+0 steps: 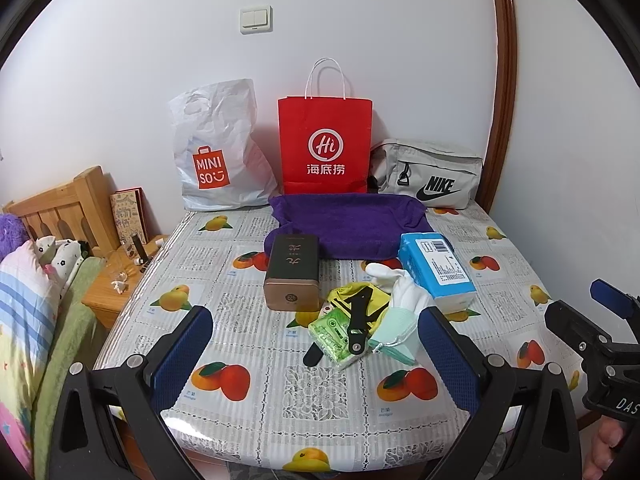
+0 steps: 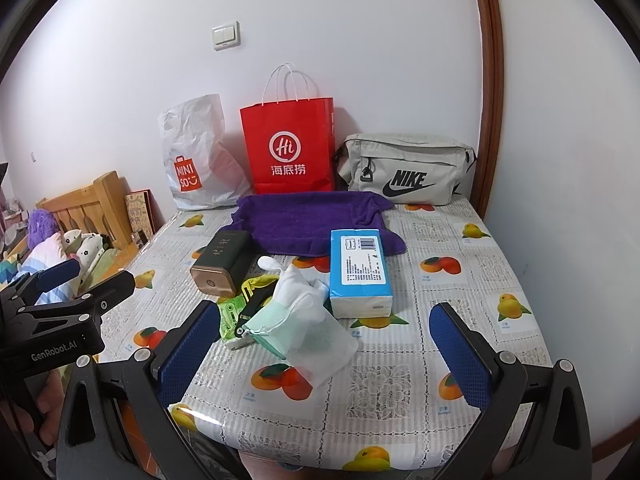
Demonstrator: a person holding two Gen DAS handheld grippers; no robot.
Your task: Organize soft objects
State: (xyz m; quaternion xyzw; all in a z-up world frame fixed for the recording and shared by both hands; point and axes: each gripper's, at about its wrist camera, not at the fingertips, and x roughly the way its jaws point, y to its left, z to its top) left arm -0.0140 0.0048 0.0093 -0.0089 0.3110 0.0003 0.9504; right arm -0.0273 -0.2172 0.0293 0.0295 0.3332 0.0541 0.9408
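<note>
both grippers hover over the near edge of the table (image 1: 248,432), nothing picked yet. left gripper (image 1: 316,360) jaws wide, empty. right gripper (image 2: 324,360) jaws wide, empty.

soft stuff sits in a pile mid-table, just far of both claws:
- white gloves (image 2: 300,292), bunched on top, partly over a mesh pouch (image 2: 320,344)
- green mask (image 2: 272,320) at the pile's near-left side
- green tissue pack (image 1: 332,332) with a black strap (image 1: 360,320) lying across it, strap's long axis running near–far
- something yellow (image 1: 368,296) under the strap, can't tell what

key relation: in the right wrist view the pile lies between that claw's fingers, biased to the left finger, with the pouch nearest. in the left wrist view the same pile lies toward its right finger. my read: right gripper is nearer the gloves and pouch, left is nearer the tissue pack.

around it: dark tin (image 1: 292,276) to the left, touching or nearly so; blue tissue pack (image 1: 436,272) to the right; purple towel (image 1: 348,224) farther back.

counts: 3 bags along the far wall, white bag (image 1: 216,152), red bag (image 1: 326,148), grey bag (image 1: 428,172). 1 towel, 1 tin, 2 tissue packs, 1 strap, 1 mask. glove count unclear.
</note>
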